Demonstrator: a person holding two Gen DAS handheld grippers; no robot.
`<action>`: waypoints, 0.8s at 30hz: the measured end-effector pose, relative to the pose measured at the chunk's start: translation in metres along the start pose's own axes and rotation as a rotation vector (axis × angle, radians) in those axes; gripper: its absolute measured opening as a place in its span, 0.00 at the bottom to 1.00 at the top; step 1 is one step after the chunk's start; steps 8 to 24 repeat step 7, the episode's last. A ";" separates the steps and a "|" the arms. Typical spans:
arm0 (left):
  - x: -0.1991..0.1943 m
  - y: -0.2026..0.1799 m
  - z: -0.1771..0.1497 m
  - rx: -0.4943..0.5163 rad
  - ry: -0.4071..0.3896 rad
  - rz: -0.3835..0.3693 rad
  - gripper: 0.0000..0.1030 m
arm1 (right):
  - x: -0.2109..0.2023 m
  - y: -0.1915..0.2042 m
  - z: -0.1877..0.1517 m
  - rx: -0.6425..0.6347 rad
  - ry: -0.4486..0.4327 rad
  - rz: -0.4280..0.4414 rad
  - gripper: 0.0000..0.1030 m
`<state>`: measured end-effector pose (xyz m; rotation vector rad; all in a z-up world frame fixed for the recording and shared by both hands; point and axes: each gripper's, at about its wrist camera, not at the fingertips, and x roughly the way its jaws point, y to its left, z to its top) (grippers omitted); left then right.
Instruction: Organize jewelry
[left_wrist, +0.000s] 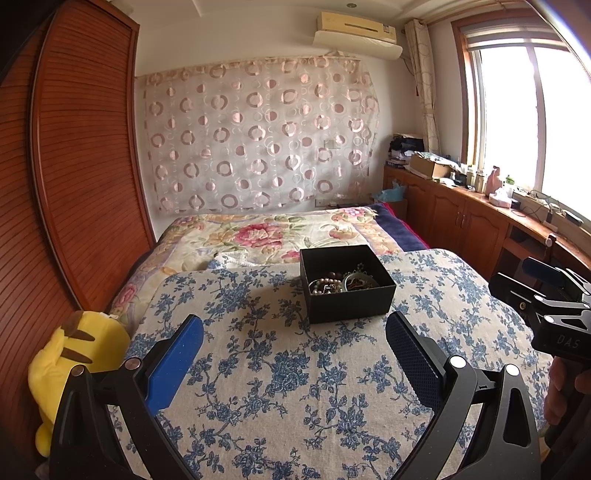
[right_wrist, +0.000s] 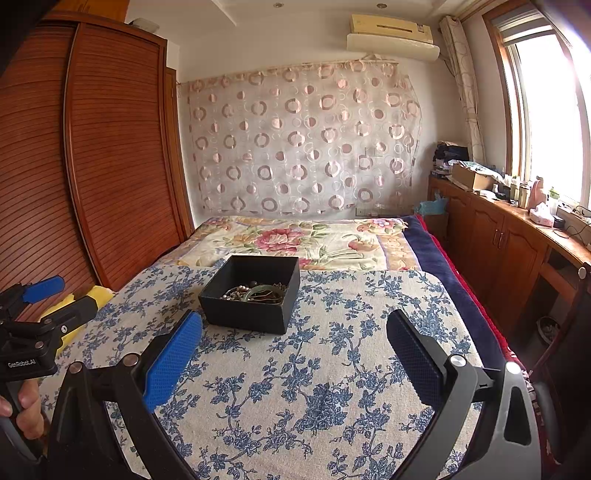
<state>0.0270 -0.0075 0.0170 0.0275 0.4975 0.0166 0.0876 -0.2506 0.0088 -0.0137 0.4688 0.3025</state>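
Note:
A black open box (left_wrist: 351, 301) sits on a blue-flowered cloth (left_wrist: 280, 387) and holds a tangle of jewelry (left_wrist: 338, 284): bead bracelets, a green bangle and chains. It also shows in the right wrist view (right_wrist: 247, 314), with the jewelry (right_wrist: 258, 293) inside. My left gripper (left_wrist: 295, 332) is open and empty, held short of the box. My right gripper (right_wrist: 295, 328) is open and empty, with the box ahead to its left. Each gripper appears at the edge of the other's view, the right one (left_wrist: 550, 306) and the left one (right_wrist: 33, 321).
A yellow plush toy (left_wrist: 74, 362) lies at the cloth's left edge by a wooden wardrobe (left_wrist: 74, 166). A bed with a floral quilt (left_wrist: 273, 232) lies behind the box. A cluttered wooden counter (left_wrist: 498, 210) runs under the window at right.

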 end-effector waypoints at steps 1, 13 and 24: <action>0.000 0.000 0.000 -0.001 0.002 -0.001 0.93 | 0.000 0.000 0.000 0.000 -0.001 -0.001 0.98; -0.001 -0.001 0.000 0.000 -0.005 0.001 0.93 | 0.000 0.000 0.001 -0.001 -0.001 -0.001 0.98; -0.001 -0.001 0.000 0.000 -0.005 0.001 0.93 | 0.000 0.000 0.001 -0.001 -0.001 -0.001 0.98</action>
